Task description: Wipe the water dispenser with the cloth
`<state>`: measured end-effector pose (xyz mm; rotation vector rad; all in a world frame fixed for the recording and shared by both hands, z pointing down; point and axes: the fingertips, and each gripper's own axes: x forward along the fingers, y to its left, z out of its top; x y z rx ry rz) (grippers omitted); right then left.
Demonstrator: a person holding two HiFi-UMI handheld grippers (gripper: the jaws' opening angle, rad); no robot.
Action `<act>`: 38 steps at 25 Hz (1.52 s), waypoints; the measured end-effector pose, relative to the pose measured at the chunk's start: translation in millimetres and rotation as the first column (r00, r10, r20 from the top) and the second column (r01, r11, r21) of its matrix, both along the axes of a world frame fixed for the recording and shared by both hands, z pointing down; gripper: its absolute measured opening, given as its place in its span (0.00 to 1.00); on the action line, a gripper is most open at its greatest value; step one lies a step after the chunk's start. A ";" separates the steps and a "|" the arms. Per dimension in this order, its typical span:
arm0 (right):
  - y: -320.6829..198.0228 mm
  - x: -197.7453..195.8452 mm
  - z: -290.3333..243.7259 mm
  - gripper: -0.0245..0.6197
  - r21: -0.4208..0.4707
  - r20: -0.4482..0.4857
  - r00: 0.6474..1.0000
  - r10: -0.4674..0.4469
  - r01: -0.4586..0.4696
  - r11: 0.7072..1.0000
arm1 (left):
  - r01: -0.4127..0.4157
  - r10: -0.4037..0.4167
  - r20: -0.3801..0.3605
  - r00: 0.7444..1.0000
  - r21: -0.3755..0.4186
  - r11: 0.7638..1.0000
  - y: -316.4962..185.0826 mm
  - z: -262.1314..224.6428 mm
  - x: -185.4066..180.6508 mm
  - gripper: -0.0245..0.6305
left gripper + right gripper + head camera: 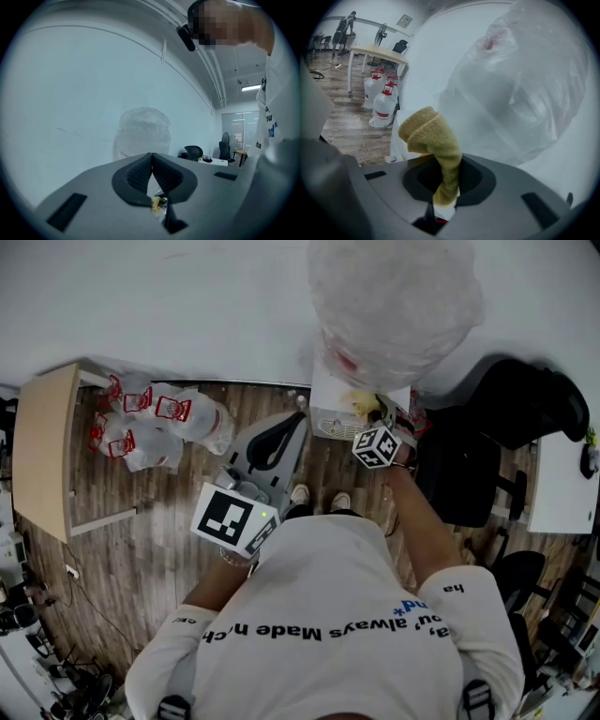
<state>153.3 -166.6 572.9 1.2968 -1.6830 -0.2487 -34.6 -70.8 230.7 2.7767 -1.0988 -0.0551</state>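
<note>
Right gripper (446, 180) is clamped on the cloth (431, 138), pinched at one end, with the free end flopped over above the jaws. The cloth is up by the top edge of the water dispenser (330, 416), just under the bagged bottle (394, 296) (contact: can't tell). Left gripper (152, 161) is clenched on nothing, out in front of the dispenser. The cloth looks soft, light and limp, so I'd expect it to fold rather than push. I'd grip nearer the wad and press it flat. The bag looks thin and could snag.
</note>
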 end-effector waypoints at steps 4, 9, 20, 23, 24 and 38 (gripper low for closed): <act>-7.4 19.8 12.1 0.13 -0.027 -0.014 0.999 0.031 -0.031 0.999 | 0.003 -0.003 0.001 1.000 -0.003 1.000 -1.4 0.9 -0.1 0.07; -14.6 38.5 32.4 0.13 -0.063 -0.043 0.998 0.043 -0.046 0.997 | 0.013 -0.013 0.005 1.000 -0.006 1.000 -5.2 2.0 -1.9 0.07; -17.8 36.0 42.3 0.10 -0.092 0.019 0.998 0.053 -0.051 0.994 | 0.001 -0.001 -0.002 1.000 -0.011 1.000 -7.6 2.4 1.0 0.07; -16.1 35.9 42.4 0.10 -0.080 0.020 0.997 0.068 -0.066 0.995 | -0.002 0.002 -0.001 1.000 -0.011 1.000 -6.9 2.1 2.4 0.07; -15.5 35.9 42.7 0.10 -0.079 0.019 0.997 0.071 -0.069 0.994 | -0.003 0.003 -0.001 1.000 -0.011 1.000 -6.5 2.2 2.6 0.07; 6.5 33.8 45.0 0.10 -0.076 0.030 0.998 0.063 -0.060 0.995 | 0.004 -0.004 -0.003 1.000 -0.005 1.000 -0.7 0.0 -2.3 0.07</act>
